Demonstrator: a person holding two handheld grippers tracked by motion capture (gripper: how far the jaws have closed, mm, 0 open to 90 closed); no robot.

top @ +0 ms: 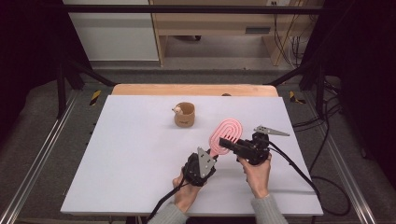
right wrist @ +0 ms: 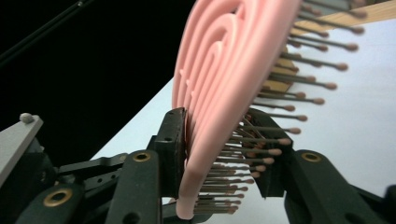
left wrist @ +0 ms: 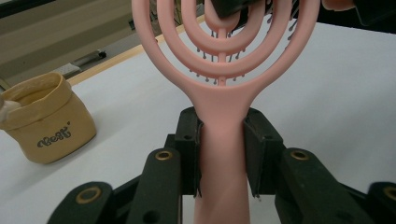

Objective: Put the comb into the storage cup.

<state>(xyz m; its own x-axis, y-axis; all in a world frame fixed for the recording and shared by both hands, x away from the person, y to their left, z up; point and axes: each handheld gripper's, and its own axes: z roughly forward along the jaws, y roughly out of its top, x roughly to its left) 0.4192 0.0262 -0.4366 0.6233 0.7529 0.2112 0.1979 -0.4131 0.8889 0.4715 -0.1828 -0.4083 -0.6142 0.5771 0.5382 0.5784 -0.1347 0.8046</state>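
A pink hairbrush [top: 229,129] with a looped, open head is held just above the white table [top: 130,154]. My left gripper [top: 211,157] is shut on its handle [left wrist: 223,140], one pad on each side. In the left gripper view the head [left wrist: 219,51] rises ahead. My right gripper [top: 225,142] comes in from the right and is shut on the brush head [right wrist: 219,84]. One pad lies on the smooth back and the other against the bristles [right wrist: 261,154].
A small beige fabric pouch [top: 184,115] with a dark logo [left wrist: 55,138] stands behind and to the left of the brush, a pale object at its rim. The table's wooden far edge [top: 196,89] lies beyond. Cables trail off right.
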